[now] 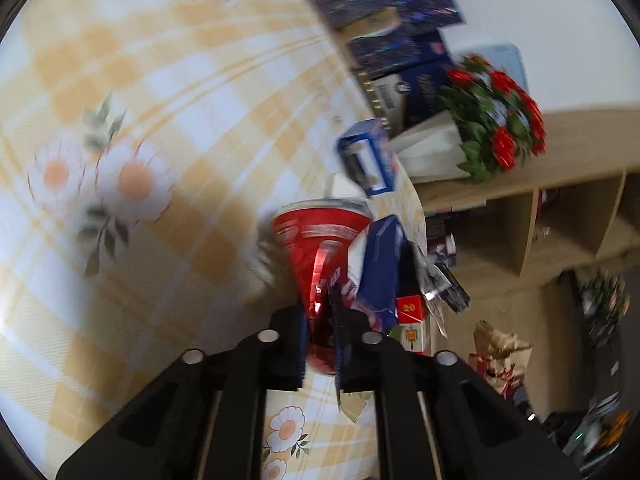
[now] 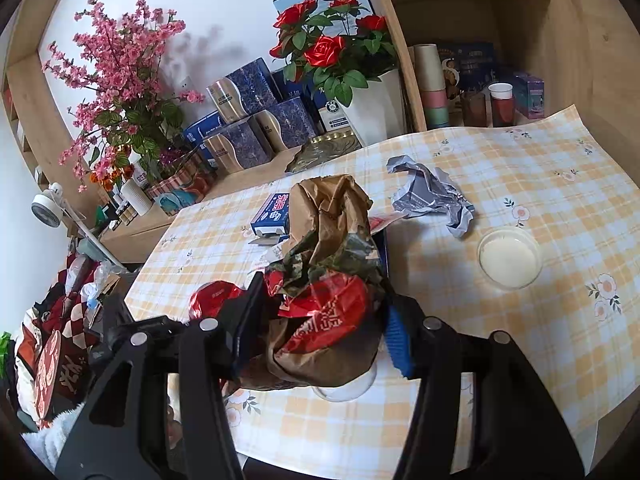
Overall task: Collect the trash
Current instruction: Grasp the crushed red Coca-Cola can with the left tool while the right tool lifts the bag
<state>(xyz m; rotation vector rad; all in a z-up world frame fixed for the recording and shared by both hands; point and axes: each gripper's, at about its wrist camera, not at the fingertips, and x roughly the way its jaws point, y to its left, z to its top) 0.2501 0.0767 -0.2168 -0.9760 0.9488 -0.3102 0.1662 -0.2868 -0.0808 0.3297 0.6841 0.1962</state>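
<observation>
We work over the surface (image 2: 520,168), covered w/ a checked floral cloth. Biggest trash item: the brown paper bag (image 2: 332,216), crumpled, stuffed w/ a red wrapper (image 2: 332,312). Our right hand-held gripper (image 2: 320,336) is clenched around its lower part, jaws wide, bag's long axis running away from the fingers, roughly upright. Next, the crumpled grey paper (image 2: 432,192) lies loose beyond the bag, to its right, well apart, so the right side looks nearer. A blue-white carton (image 2: 272,212) sits just left of the bag. Our left hand-held gripper (image 1: 320,320) is pinched nearly closed on a red foil packet (image 1: 316,248), which extends straight ahead of the fingers, approx in line w/ them. That view is blurred.
</observation>
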